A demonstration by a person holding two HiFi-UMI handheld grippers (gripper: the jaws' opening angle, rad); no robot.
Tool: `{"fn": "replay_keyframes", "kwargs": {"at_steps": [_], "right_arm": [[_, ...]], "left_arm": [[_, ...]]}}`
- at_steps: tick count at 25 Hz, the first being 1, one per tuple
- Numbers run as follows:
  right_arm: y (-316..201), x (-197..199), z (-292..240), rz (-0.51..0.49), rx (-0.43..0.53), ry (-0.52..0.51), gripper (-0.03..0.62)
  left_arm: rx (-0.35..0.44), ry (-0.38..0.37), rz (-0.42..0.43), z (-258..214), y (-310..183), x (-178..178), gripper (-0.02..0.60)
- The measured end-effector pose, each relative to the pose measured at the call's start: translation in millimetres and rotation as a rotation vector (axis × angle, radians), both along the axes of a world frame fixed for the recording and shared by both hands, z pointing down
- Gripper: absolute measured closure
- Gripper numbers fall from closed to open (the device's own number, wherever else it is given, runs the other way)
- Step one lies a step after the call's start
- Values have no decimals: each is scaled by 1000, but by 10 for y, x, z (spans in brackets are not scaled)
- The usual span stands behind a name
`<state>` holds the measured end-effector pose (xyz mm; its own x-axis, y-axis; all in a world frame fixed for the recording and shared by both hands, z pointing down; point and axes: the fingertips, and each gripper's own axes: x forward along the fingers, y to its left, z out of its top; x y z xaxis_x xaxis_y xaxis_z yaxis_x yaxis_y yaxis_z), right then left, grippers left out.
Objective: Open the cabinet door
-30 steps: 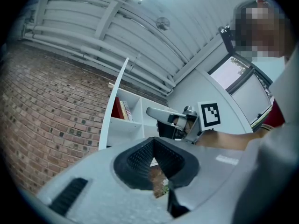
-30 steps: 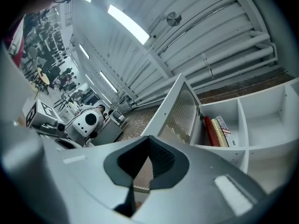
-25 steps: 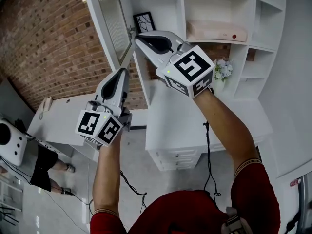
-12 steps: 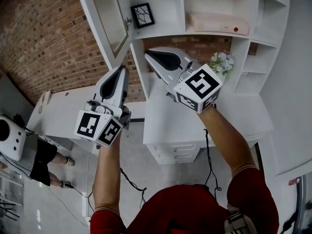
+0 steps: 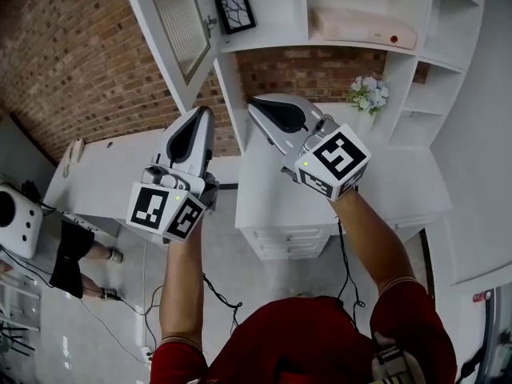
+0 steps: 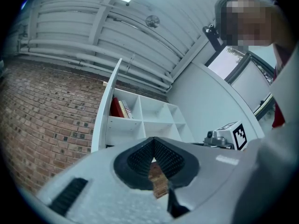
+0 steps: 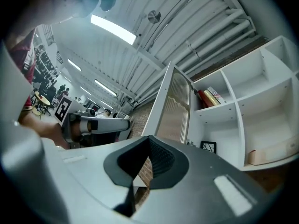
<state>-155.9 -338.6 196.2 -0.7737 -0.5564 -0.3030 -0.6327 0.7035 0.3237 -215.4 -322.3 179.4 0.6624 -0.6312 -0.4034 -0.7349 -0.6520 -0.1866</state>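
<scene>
The white cabinet door (image 5: 172, 22), with a ribbed glass pane, stands swung open at the top left of the head view; its small knob (image 5: 212, 22) is on the free edge. The same door shows edge-on in the left gripper view (image 6: 105, 111) and angled in the right gripper view (image 7: 173, 106). My right gripper (image 5: 253, 102) (image 7: 148, 139) hangs below the open shelves, shut and empty, well under the knob. To its left, lower than the door, my left gripper (image 5: 203, 112) (image 6: 153, 141) is shut with nothing in it.
The open shelves hold a framed picture (image 5: 236, 12), a pink box (image 5: 364, 29) and books (image 7: 208, 97). Flowers (image 5: 366, 94) stand on the white desk (image 5: 352, 194) with drawers (image 5: 292, 242) below. A white device (image 5: 16, 222) and a seated person's legs (image 5: 76, 266) are at the left.
My right gripper has dropped from the door's knob down in front of the desk, still shut. The left gripper sank slightly. The door stays open.
</scene>
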Motion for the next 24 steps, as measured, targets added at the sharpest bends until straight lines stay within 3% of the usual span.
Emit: {"fn": "replay_keyframes", "kwargs": {"at_steps": [24], "right_arm": [[39, 49, 193, 34, -27, -13, 583]], "left_arm": [[-28, -7, 13, 200, 55, -9, 581]]}}
